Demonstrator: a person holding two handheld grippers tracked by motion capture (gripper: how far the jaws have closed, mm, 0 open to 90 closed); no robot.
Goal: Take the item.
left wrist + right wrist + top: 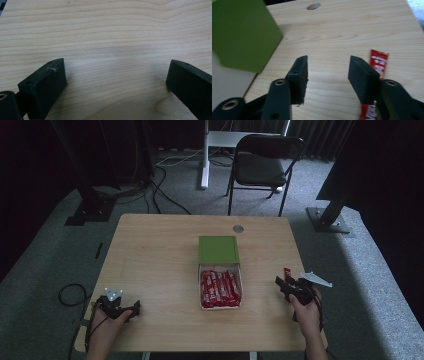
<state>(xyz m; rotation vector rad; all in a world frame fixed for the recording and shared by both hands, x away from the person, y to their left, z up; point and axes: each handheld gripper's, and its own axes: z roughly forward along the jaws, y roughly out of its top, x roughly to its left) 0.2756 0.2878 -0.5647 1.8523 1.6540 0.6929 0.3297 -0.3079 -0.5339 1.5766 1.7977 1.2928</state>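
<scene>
A red sachet point(379, 63) lies loose on the table point(155, 255), just beside the right gripper point(328, 72), outboard of its right jaw, long axis running away from the person. The jaws stand apart, empty. The right hand point(306, 312) is much the nearer. More sachets fill the box point(220, 307) at the centre, green lid point(218, 249) behind it. The left gripper point(131, 310) rests spread wide on bare wood. Beyond: grey carpet, a chair point(262, 162).
</scene>
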